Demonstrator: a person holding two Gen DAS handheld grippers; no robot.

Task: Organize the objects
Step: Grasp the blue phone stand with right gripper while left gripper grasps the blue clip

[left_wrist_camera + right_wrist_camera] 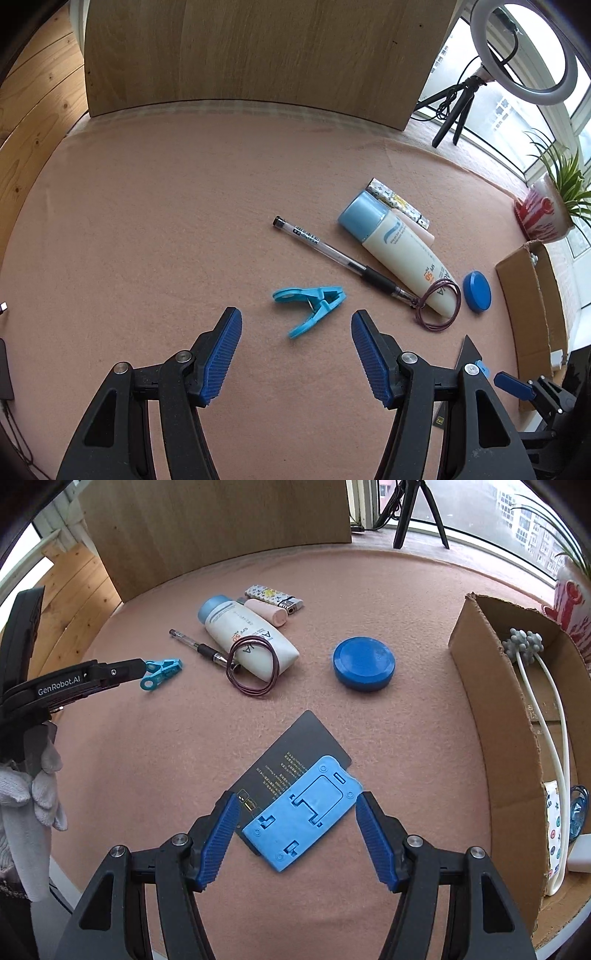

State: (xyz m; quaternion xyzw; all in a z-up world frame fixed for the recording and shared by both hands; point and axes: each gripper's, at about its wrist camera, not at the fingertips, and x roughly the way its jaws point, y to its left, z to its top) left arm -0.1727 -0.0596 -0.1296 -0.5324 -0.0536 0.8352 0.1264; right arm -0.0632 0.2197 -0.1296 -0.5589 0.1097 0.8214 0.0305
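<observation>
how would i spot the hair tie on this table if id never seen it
Find the cardboard box on the pink cloth, then look left past the round blue lid to the sunscreen tube. The hair tie is the thin maroon loop draped over the tube's flat end and pen tip.

A salmon-pink felt table cover [406,738] lies under everything. The plastic clothes peg [310,303] is turquoise; the round screw lid [364,663] is deep blue. The squeeze tube of sunscreen [251,637] is cream with a pale blue cap and orange lettering. A maroon wire loop [253,668] crosses it. The flat card [291,755] is charcoal with yellowish print, and the moulded plastic plate [306,818] on it is sky blue. The lighter [273,597] carries a white, grey and yellow pattern. Both grippers have ribbed royal-blue pads [221,358] on black frames.
</observation>
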